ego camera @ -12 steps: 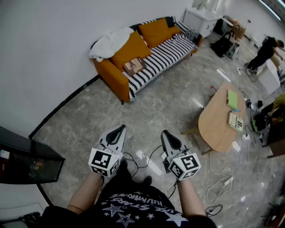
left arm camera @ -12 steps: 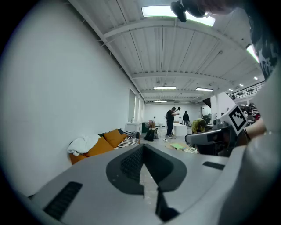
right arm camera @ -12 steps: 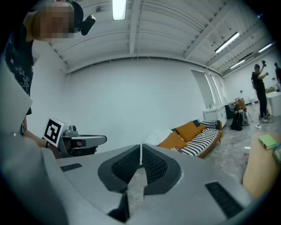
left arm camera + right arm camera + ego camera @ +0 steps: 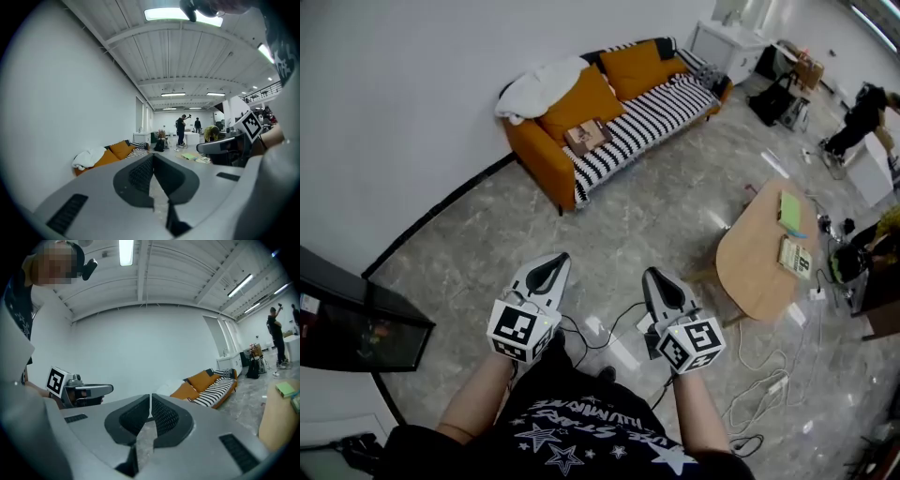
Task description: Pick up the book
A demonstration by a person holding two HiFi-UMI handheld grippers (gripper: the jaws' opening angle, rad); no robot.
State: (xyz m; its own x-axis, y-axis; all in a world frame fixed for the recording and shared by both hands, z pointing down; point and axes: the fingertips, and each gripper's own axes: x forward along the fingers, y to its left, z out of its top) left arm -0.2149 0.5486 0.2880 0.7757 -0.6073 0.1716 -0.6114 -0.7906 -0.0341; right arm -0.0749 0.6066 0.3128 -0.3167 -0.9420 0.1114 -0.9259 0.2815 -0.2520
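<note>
So nothing's been grabbed yet; the left gripper (image 4: 554, 262) and right gripper (image 4: 651, 275) are both clenched tight on nothing, tips meeting with only air ahead, held out roughly level over the grey marble floor (image 4: 628, 211).

The likely target is the flat brown book (image 4: 586, 137); it's lying on the orange sofa (image 4: 530, 150) with the black-and-white striped seat, just beside a big orange cushion (image 4: 581, 101) and well apart from both claws, so there's a whole stretch of room to cross first.

What could go wrong from here, imo:
- there's also a thin green book (image 4: 789, 210) and a pale printed book (image 4: 794, 255) on the light wooden coffee table (image 4: 750, 272) off to the right; the task only says "the book", so grabbing the wrong one is a real risk
- the jaws have to open before reaching in; otherwise they'd just shove the brown book into the soft seat
- a flat book on squishy upholstery offers no edge to get under; a jaw could dig into fabric, or pinch only the cover so the pages flop open and it slips
- loose white cables (image 4: 766, 386) on the floor near the table; trip hazard if heading that way
</note>
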